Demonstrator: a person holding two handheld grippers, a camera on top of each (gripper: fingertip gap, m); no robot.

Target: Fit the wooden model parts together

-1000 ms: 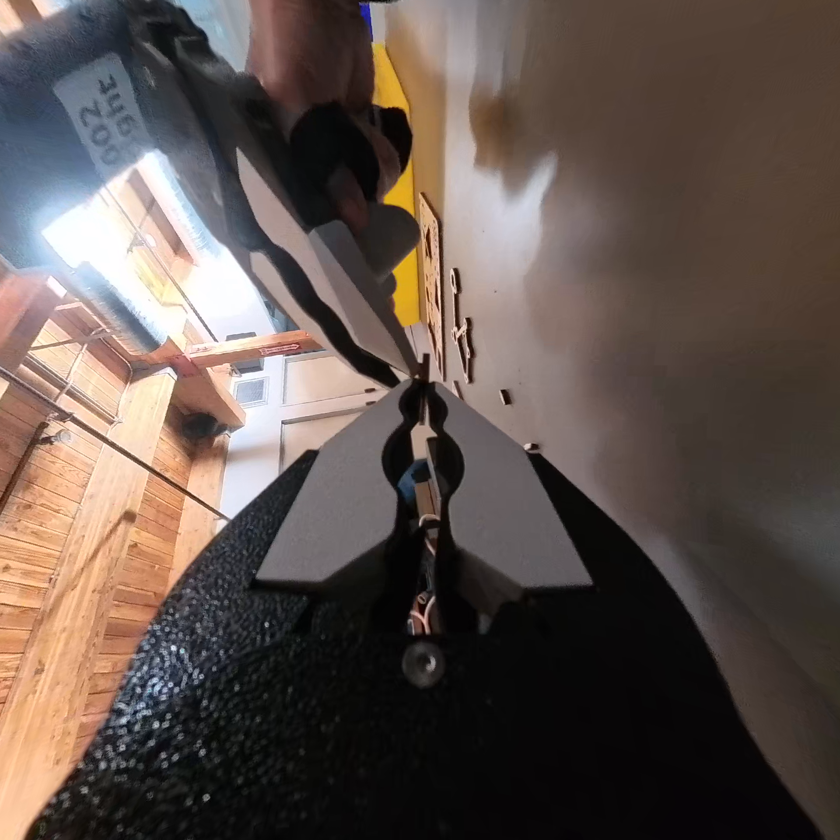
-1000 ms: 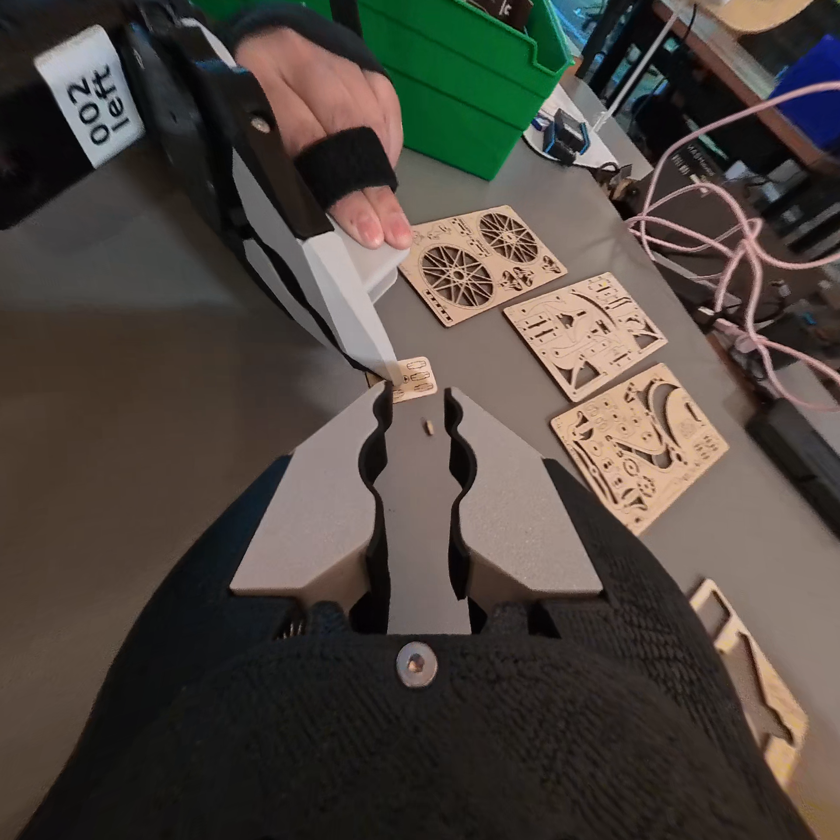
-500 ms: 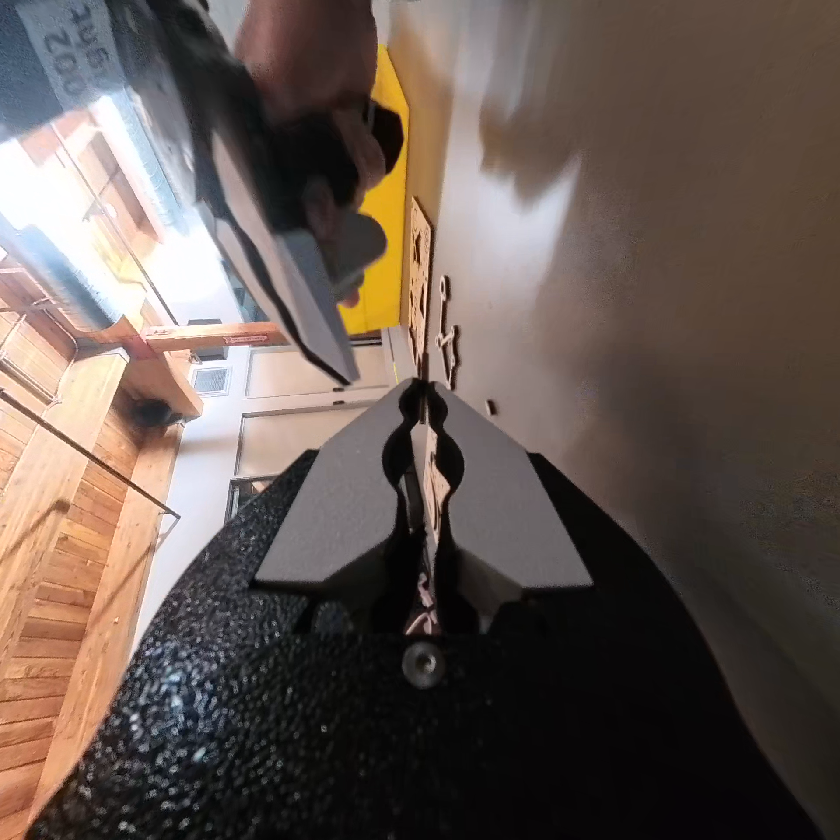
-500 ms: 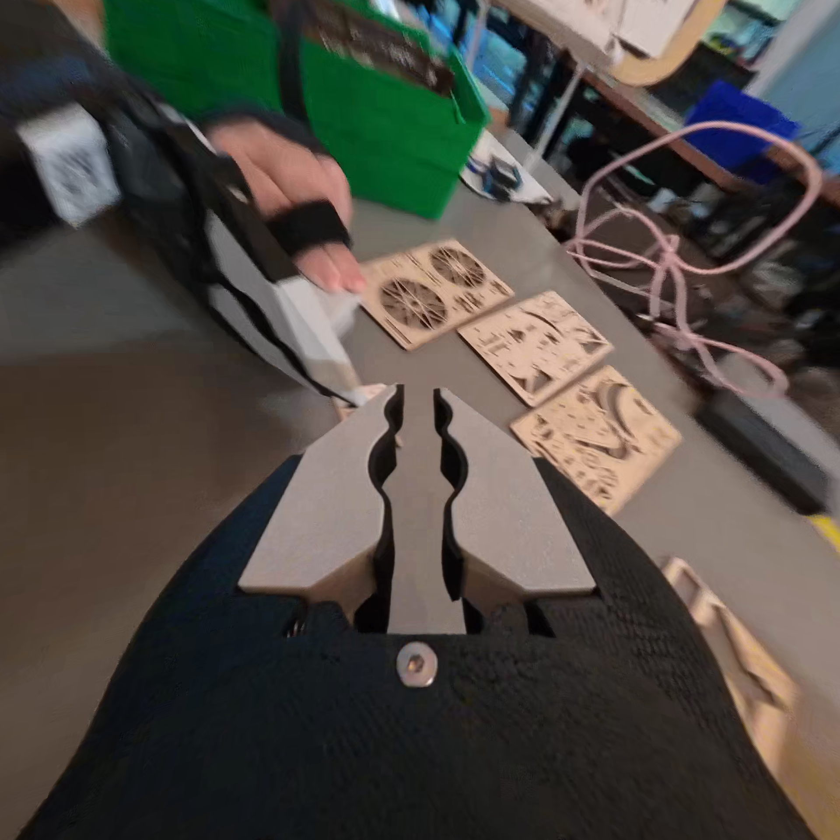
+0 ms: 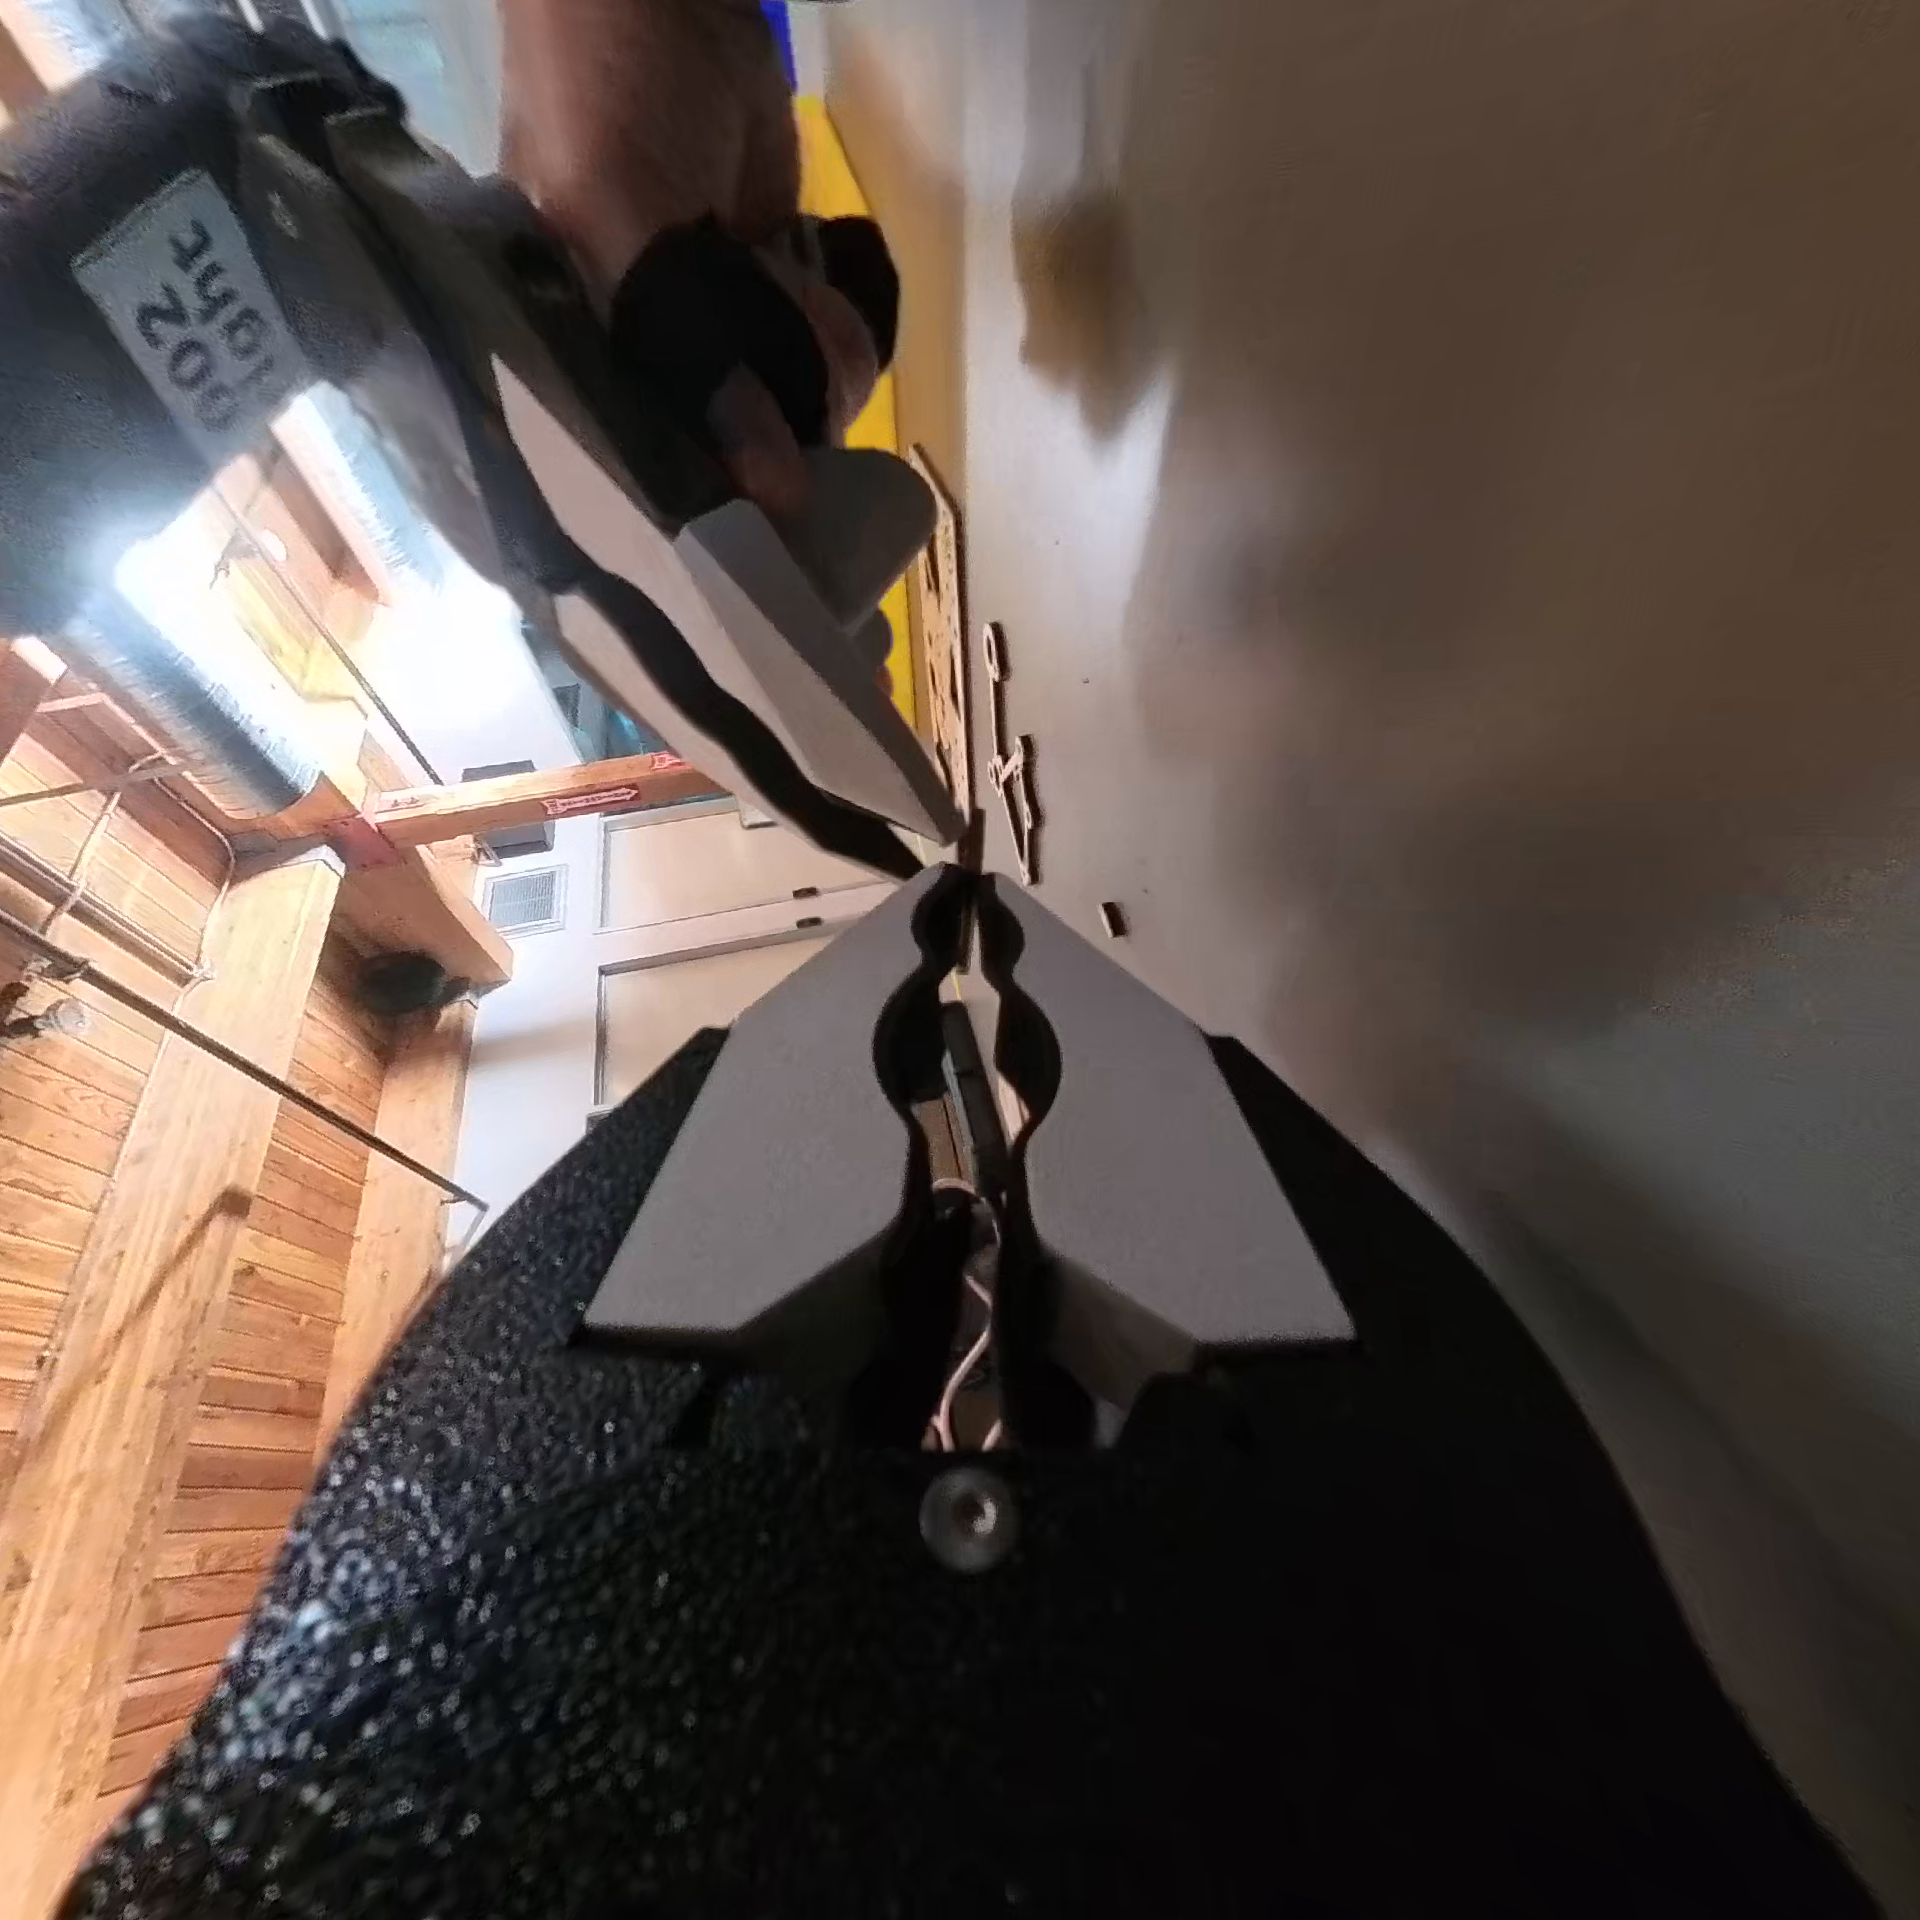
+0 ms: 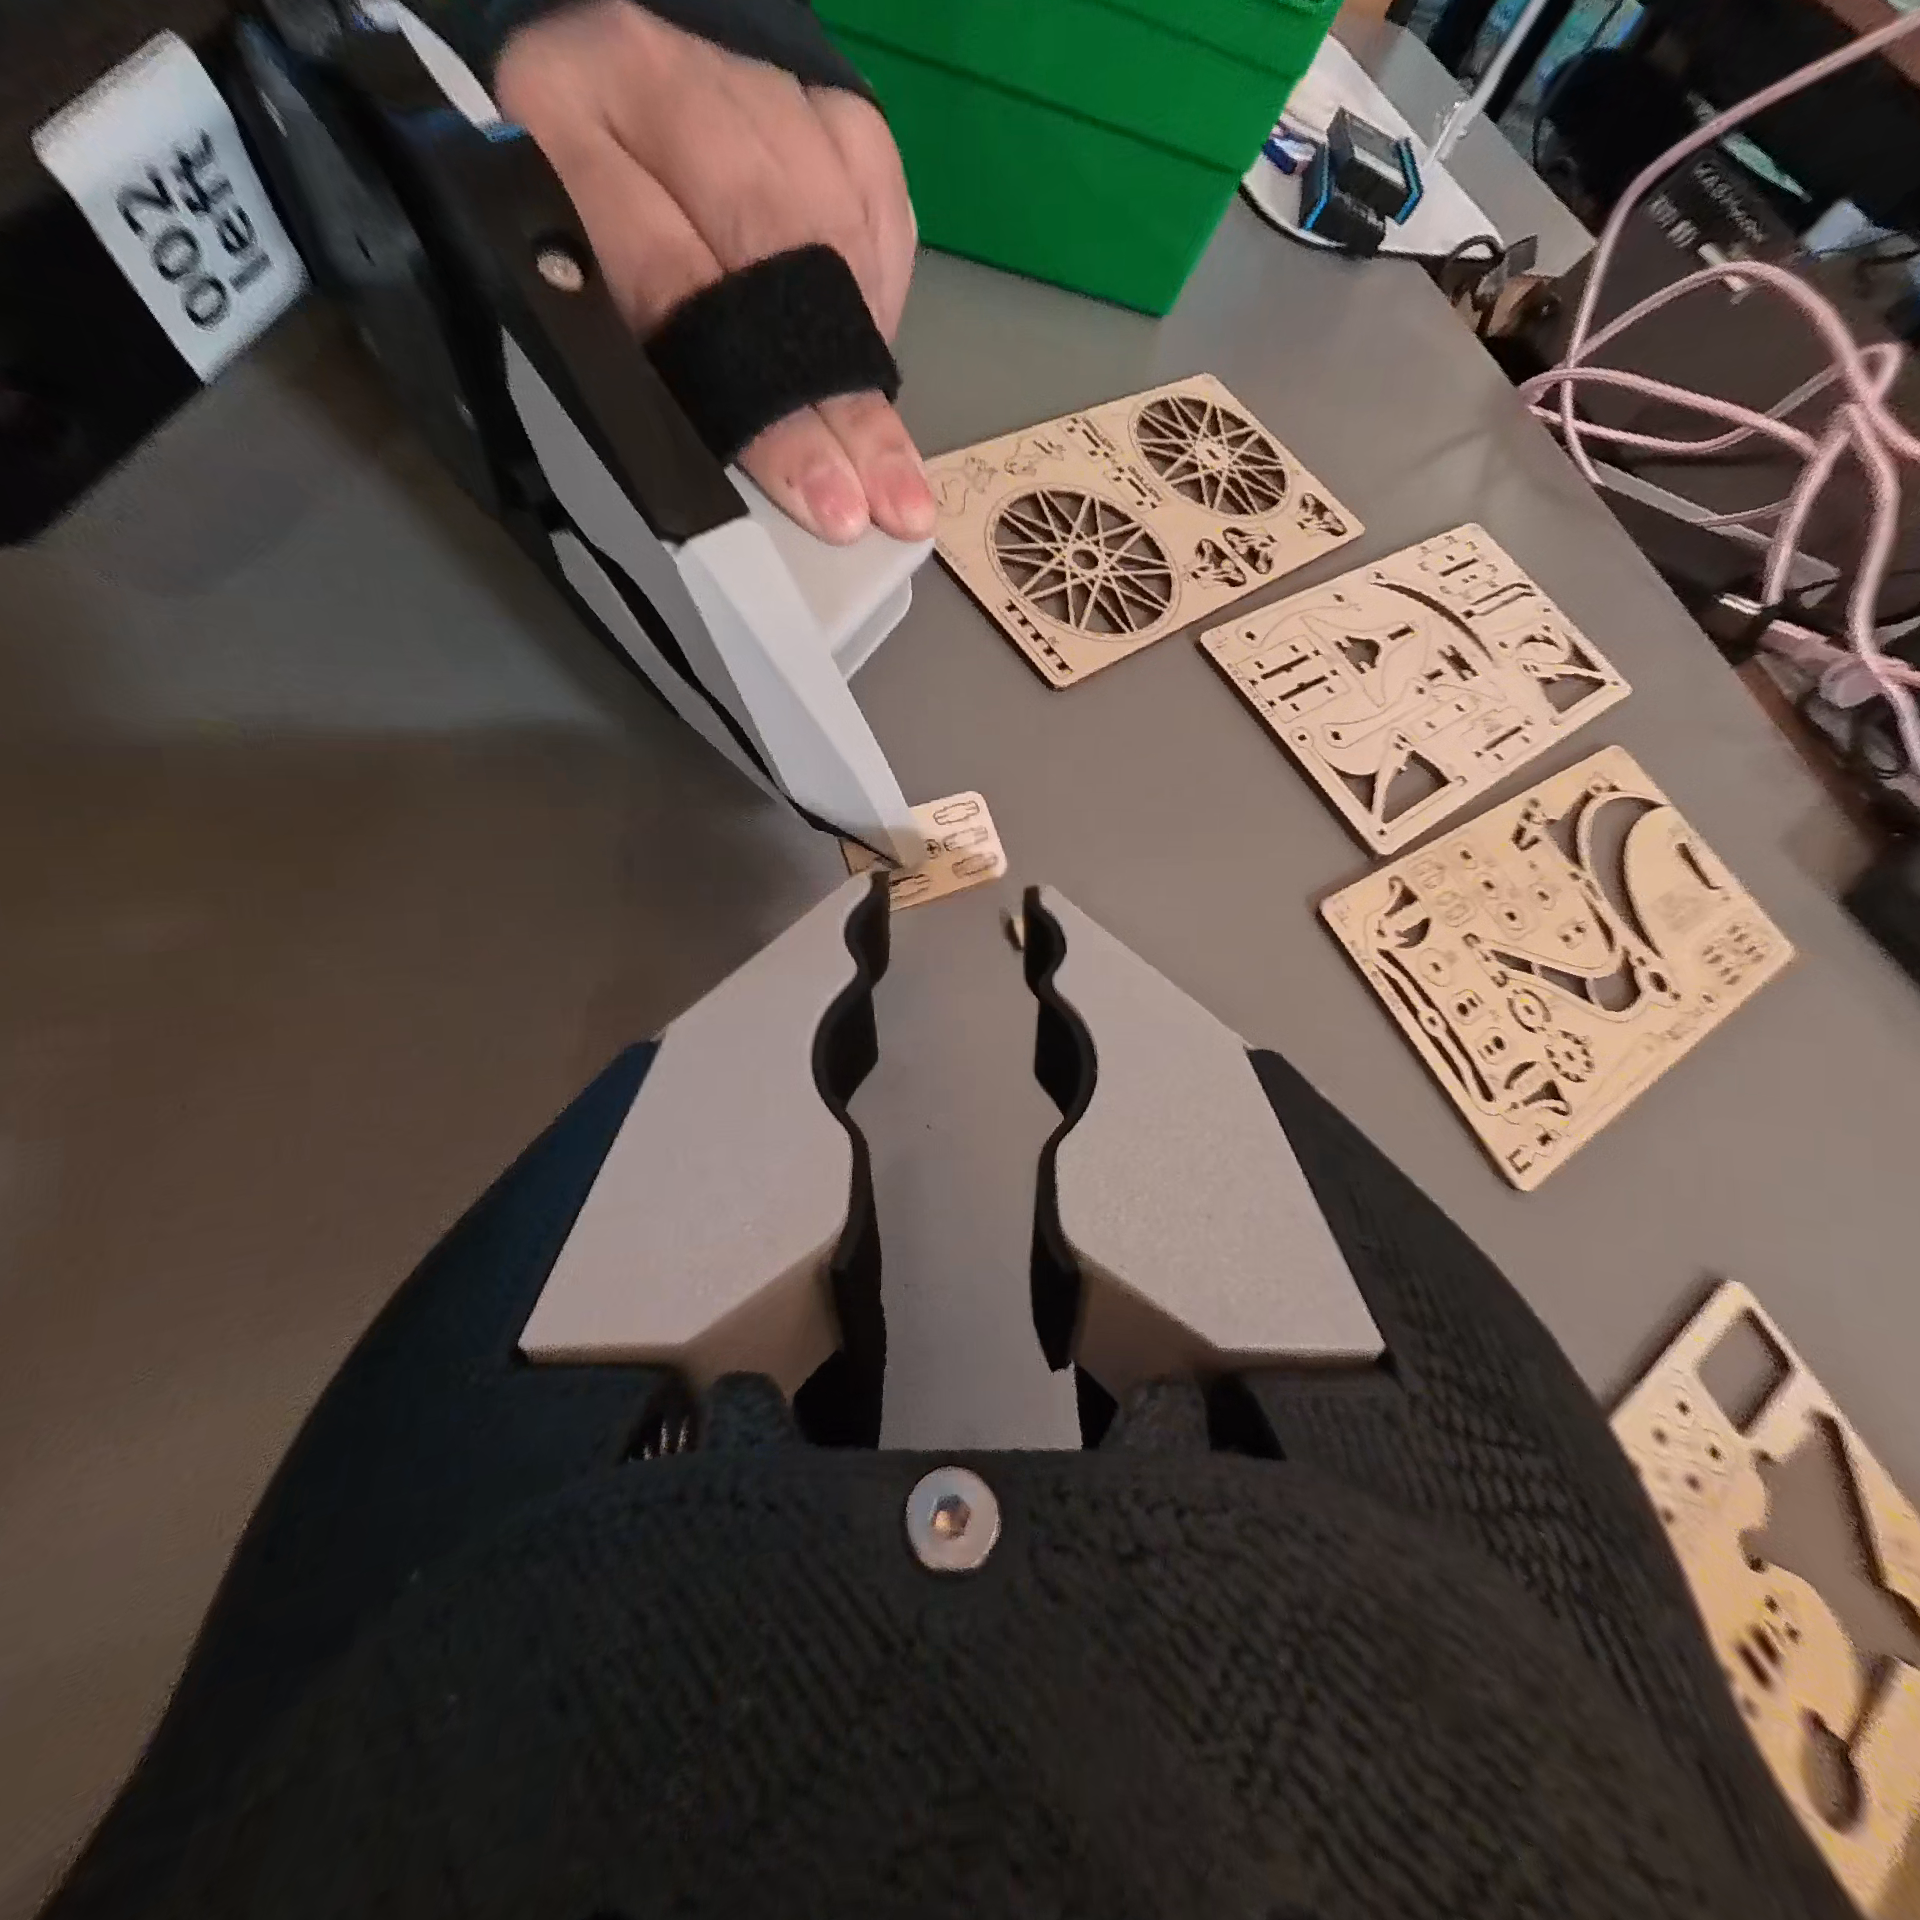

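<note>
- The left gripper comes in from the upper left of the right wrist view, its pale fingers pressed together on the corner of a small wooden parts card, which lies low over the grey table.
- In the left wrist view, rolled on its side, the left gripper has its tips nearly touching, with that card seen edge-on as a thin dark sliver between them.
- The right gripper is apart, with bare table showing between the jaws; its tips sit just short of the card.
- In the left wrist view the right gripper points its tips at the clamped card from the upper left.
- A tiny loose wooden piece lies on the table right by the right gripper's right fingertip.
- A hand with a black strap across two fingers holds the left gripper's body.
- Three laser-cut wooden sheets lie in a row to the right: a wheel sheet, a middle sheet and a nearer sheet.
- A partly emptied sheet lies at the right edge.
- A green bin stands beyond the sheets, and pink cables trail at the far right.
</note>
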